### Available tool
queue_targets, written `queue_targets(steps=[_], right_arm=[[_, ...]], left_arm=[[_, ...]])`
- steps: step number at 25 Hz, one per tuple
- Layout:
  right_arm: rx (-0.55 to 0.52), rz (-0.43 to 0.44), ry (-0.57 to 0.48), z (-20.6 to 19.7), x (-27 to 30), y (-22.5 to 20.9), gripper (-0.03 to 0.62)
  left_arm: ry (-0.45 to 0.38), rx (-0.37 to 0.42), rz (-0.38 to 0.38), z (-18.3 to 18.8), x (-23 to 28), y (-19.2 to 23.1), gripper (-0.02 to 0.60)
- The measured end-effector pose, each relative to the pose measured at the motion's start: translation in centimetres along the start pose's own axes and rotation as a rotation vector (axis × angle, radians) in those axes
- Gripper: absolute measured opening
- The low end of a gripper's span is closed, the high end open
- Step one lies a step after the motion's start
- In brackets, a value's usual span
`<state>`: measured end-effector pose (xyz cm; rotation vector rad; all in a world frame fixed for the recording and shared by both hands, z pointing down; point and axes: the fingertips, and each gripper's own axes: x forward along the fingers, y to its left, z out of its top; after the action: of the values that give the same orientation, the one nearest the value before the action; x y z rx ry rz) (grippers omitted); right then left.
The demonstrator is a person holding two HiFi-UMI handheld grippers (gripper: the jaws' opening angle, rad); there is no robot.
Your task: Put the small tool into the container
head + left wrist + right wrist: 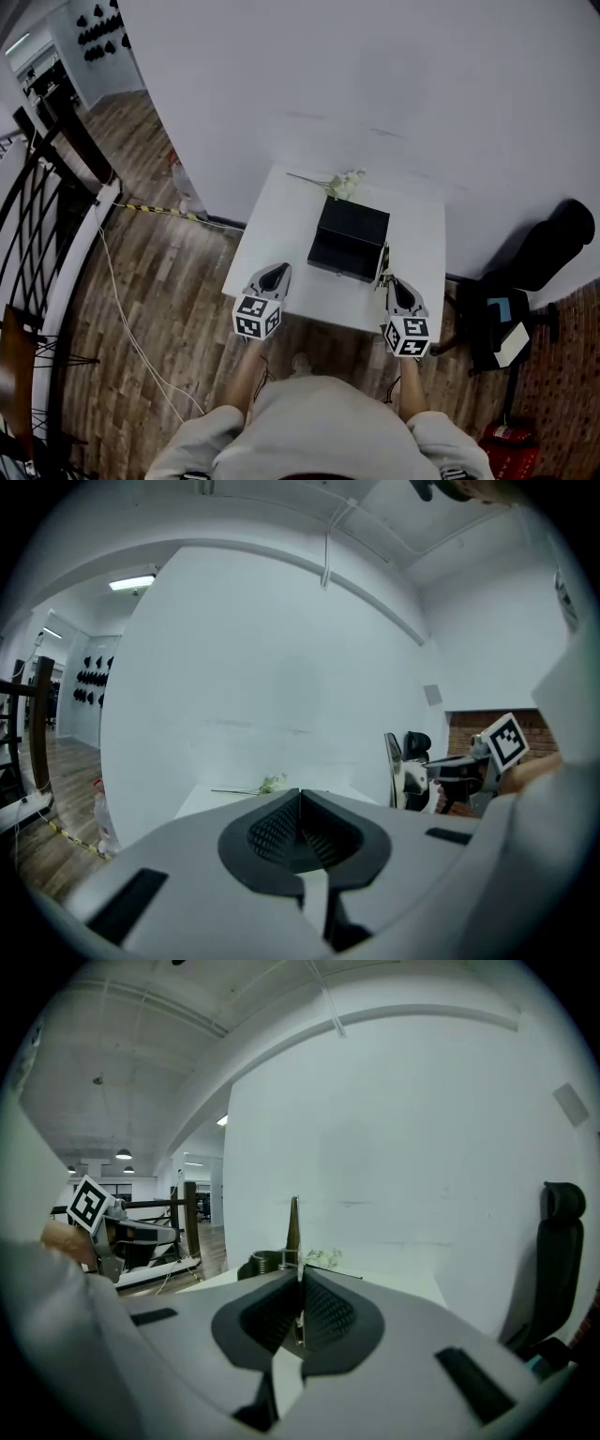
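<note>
Clamped between the grey jaws of the right gripper [298,1277], which are pressed together on it, stands the small tool [292,1215], a thin pointed metal piece that pokes up past the jaw tips at 12 o'clock. It looks light, stiff and smooth, so I judge it could pivot or slip if pinched at its tip; a hold low on its shank, square across the flat sides, seems soundest. Jaws of the left gripper [300,793] are closed on nothing. From the head view, the black rectangular box container [349,239] sits on the white table [281,211] at 11 o'clock from the right gripper, near but apart, with a white flower sprig [343,183] at the box's 12 o'clock edge.
</note>
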<state>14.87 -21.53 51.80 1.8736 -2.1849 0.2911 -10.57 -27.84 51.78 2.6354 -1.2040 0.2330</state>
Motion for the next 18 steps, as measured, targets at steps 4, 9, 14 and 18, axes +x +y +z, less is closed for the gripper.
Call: queue_targets(steps=[4, 9, 14, 18], right_arm=[[-0.001, -0.014, 0.001, 0.7, 2.8, 0.1, 0.003], [0.003, -0.034, 0.008, 0.9, 5.4, -0.1, 0.003], [0.005, -0.044, 0.015, 1.2, 7.4, -0.4, 0.003], [0.010, -0.043, 0.028, 0.8, 8.5, -0.9, 0.003]], left_arm=[[0.002, 0.005, -0.017, 0.8, 2.3, 2.3, 0.011], [0.002, 0.005, -0.034, 1.3, 4.5, 4.5, 0.011], [0.011, 0.005, -0.044, 1.5, 6.4, 6.0, 0.011], [0.020, 0.004, -0.048, 1.4, 7.6, 6.5, 0.011]])
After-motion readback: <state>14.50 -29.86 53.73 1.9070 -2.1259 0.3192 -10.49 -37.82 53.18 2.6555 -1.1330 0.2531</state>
